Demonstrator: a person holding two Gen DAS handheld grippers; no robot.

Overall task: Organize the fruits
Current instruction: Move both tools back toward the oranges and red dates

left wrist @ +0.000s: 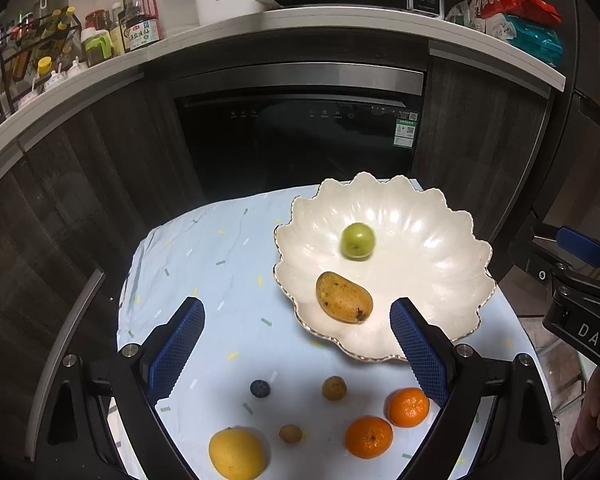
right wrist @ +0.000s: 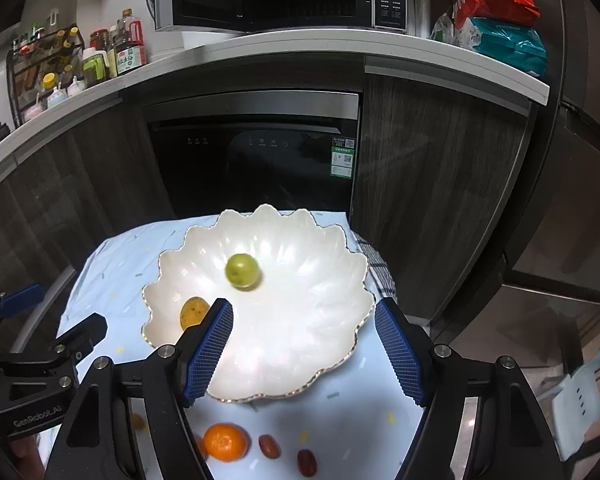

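progress: early | bowl (left wrist: 452, 220) holds green fruit (left wrist: 358, 240) and mango (left wrist: 343, 297) | left on cloth (left wrist: 220, 264): lemon (left wrist: 237, 453), two oranges (left wrist: 368, 437), blueberry (left wrist: 259, 388), two brown fruits (left wrist: 334, 388), two dates (right wrist: 269, 446) | left gripper (left wrist: 296, 344) and right gripper (right wrist: 304, 344) are spread wide, nothing held

A green round fruit (left wrist: 358, 240) and a spotted yellow mango (left wrist: 343, 297) lie inside the white scalloped bowl (left wrist: 452, 280). Two tangerines (left wrist: 408, 407), a yellow citrus (left wrist: 237, 453) and small fruits lie just in front of the bowl.

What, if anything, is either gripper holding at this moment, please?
Nothing: the left gripper and right gripper are both open and empty.
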